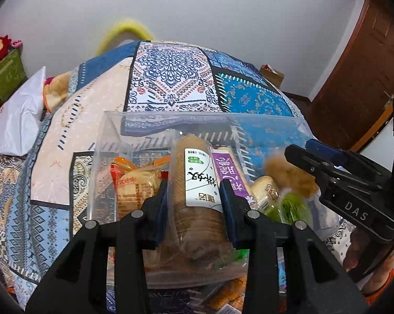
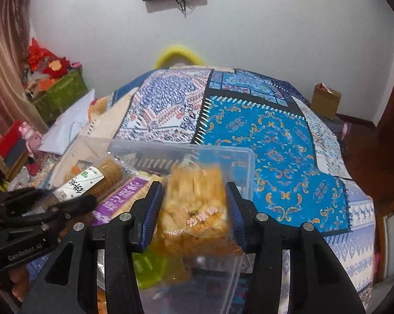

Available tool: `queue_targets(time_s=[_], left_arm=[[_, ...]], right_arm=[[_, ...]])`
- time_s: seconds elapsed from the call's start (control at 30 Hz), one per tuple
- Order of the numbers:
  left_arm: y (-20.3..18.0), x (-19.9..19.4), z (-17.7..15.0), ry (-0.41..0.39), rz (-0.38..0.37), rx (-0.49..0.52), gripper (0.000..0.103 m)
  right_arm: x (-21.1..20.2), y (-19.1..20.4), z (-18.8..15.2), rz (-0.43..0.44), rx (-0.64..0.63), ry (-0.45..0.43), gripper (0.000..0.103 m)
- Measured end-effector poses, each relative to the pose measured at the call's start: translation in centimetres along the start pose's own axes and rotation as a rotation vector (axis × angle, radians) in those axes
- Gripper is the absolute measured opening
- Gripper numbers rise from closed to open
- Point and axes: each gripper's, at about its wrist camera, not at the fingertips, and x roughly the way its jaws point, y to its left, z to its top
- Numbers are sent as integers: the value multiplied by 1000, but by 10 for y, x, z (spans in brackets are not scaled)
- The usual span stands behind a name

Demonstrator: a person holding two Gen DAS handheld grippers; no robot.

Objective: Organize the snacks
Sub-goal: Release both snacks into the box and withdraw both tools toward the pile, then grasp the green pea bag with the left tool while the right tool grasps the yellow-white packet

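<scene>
A clear plastic bin (image 1: 197,120) sits on a patterned cloth and holds several snack packs. My left gripper (image 1: 194,196) is shut on a brown biscuit pack with a white label (image 1: 197,180), held over the bin. Beside it lie a purple-labelled pack (image 1: 229,174) and an orange-wrapped pack (image 1: 134,185). My right gripper (image 2: 194,209) is shut on a clear bag of golden crackers (image 2: 197,209), over the bin's right end (image 2: 238,157). The right gripper also shows in the left wrist view (image 1: 299,157), and the left gripper in the right wrist view (image 2: 73,204).
The blue patterned cloth (image 2: 275,144) covers the table beyond the bin. A white bag (image 1: 21,120) and a green box (image 1: 3,78) lie at the left. A cardboard box (image 2: 325,102) stands at the back right, next to a wooden door (image 1: 367,65).
</scene>
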Motion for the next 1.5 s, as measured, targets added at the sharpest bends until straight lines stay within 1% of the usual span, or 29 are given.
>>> queue_targets(time_s=[0.07, 0.1, 0.13, 0.23, 0.3, 0.37, 0.47, 0.53, 0.67, 0.8, 0.9, 1.0, 1.13, 1.2, 1.3, 1.43, 1.5], left_arm=[[0, -4, 0, -3, 14, 4, 45], [0, -6, 1, -5, 12, 3, 51], [1, -11, 1, -13, 4, 1, 54], [0, -26, 2, -33, -14, 6, 55], [-2, -37, 2, -45, -21, 13, 55], [-6, -49, 0, -57, -18, 28, 55], [-13, -68, -6, -63, -21, 65, 56], [-16, -81, -14, -66, -27, 80, 59], [-21, -103, -34, -61, -45, 115, 59], [-27, -118, -57, -51, -46, 155, 59], [-28, -125, -77, -35, -51, 169, 59], [-24, -126, -100, 3, -53, 161, 59], [-16, -125, -131, 68, -65, 143, 59], [-13, -126, -144, 90, -58, 132, 59], [-7, -129, -162, 120, -73, 104, 59], [-6, -126, -184, 173, -73, 88, 59], [-7, -126, -193, 193, -90, 79, 59]], right_arm=[[-2, 1, -1, 5, 0, 1, 45], [-4, 1, -1, 10, 1, 0, 46], [-6, 2, 0, 16, 0, -1, 46], [-15, 6, -2, 27, -15, -4, 48], [-22, 9, -4, 30, -23, -12, 53], [-30, 12, -7, 32, -33, -18, 57], [-46, 17, -14, 35, -48, -28, 57], [-60, 19, -20, 55, -48, -34, 57], [-85, 27, -36, 70, -62, -52, 60], [-108, 37, -58, 70, -91, -54, 61], [-118, 40, -76, 72, -89, -48, 61], [-124, 39, -97, 80, -71, -28, 61], [-128, 37, -127, 63, -55, 14, 61], [-127, 36, -145, 49, -56, 49, 61], [-126, 32, -165, 55, -40, 97, 61], [-122, 28, -185, 69, 2, 137, 61], [-118, 27, -191, 77, 13, 158, 61]])
